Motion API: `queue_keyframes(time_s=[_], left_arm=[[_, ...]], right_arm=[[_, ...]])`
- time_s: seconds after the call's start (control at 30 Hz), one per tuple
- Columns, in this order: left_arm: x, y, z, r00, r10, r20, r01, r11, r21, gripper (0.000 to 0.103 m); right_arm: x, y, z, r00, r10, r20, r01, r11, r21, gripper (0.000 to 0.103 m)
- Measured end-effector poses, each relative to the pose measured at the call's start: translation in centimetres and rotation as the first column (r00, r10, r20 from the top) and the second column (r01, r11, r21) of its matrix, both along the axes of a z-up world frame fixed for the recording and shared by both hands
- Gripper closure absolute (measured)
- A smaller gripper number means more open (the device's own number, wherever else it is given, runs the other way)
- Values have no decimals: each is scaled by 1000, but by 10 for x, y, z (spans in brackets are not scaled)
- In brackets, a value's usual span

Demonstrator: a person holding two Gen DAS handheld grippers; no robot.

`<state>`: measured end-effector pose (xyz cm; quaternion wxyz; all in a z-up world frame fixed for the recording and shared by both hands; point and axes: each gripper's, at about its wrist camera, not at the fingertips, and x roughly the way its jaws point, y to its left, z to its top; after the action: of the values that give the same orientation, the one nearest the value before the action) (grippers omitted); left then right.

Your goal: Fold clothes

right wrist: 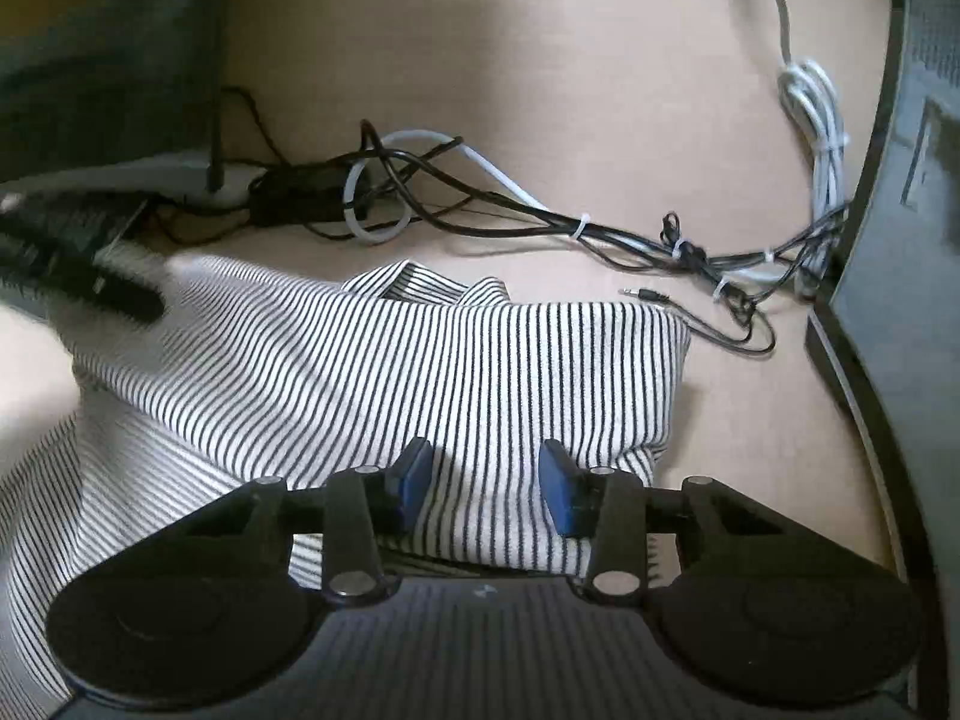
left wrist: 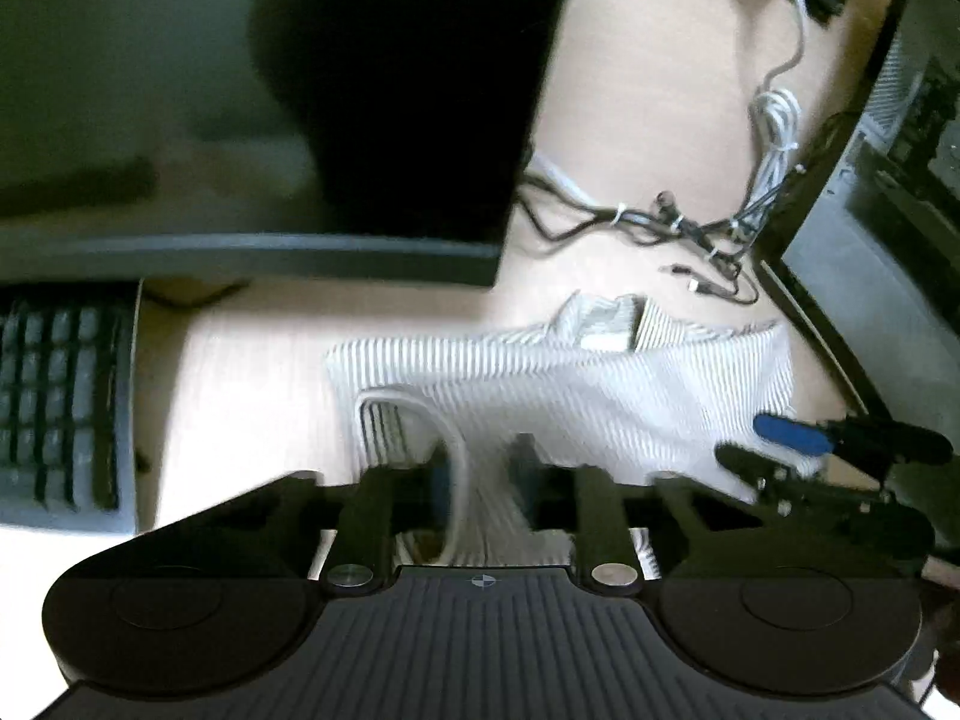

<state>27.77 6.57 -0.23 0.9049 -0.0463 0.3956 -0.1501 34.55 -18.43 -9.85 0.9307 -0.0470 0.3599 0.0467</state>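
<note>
The striped shirt (right wrist: 372, 372) is spread on the worktop (right wrist: 600, 120), partly folded, collar at its far edge. The right tool (right wrist: 485, 483) is held apart, its blue pads (right wrist: 414, 477) over the shirt's near fold, nothing clamped. The left tool (left wrist: 480, 468) is blurred; shirt fabric is seen bunched between its fingers, apparently clamped. Cables (right wrist: 540, 222) are seen beyond the shirt, a keyboard (left wrist: 60, 396) left of the left tool.

right gripper (right wrist: 485, 486) | black linkage arms – blue pads (right wrist: 414, 474) | silver pivot screws – ribbed grey housing
</note>
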Motion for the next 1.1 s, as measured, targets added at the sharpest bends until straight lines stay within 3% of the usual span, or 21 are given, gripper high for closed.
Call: queue_keyframes(time_s=[0.17, 0.37, 0.53, 0.6, 0.67, 0.83, 0.97, 1.1], left_arm=[[10, -11, 7, 997, -34, 66, 31, 998, 49, 84], [29, -7, -20, 999, -4, 33, 0, 992, 128, 83], [20, 10, -22, 999, 43, 5, -44, 996, 81, 80], [11, 13, -10, 998, 53, 19, -54, 997, 58, 68], [2, 17, 4, 998, 44, 33, -44, 999, -3, 66], [5, 5, 9, 1000, -22, 13, 23, 989, -144, 52], [20, -6, -20, 998, -22, -53, 17, 996, -92, 52], [26, -8, -34, 996, 2, -93, -9, 997, -76, 50]], right_arm=[[2, 0, -3, 1000, -4, 6, 4, 1000, -24, 65], [5, -10, -3, 1000, -18, -8, 17, 998, -58, 64], [10, -15, 5, 999, -37, -22, 35, 997, -75, 56], [13, -17, 13, 999, -48, -10, 48, 998, -51, 64], [20, -17, 18, 999, -45, 0, 45, 999, -20, 72], [38, -17, 25, 999, -38, 2, 38, 999, 38, 72], [55, -25, -4, 994, -57, -89, 59, 998, 20, 69], [69, -32, 9, 993, -66, -98, 76, 993, 96, 66]])
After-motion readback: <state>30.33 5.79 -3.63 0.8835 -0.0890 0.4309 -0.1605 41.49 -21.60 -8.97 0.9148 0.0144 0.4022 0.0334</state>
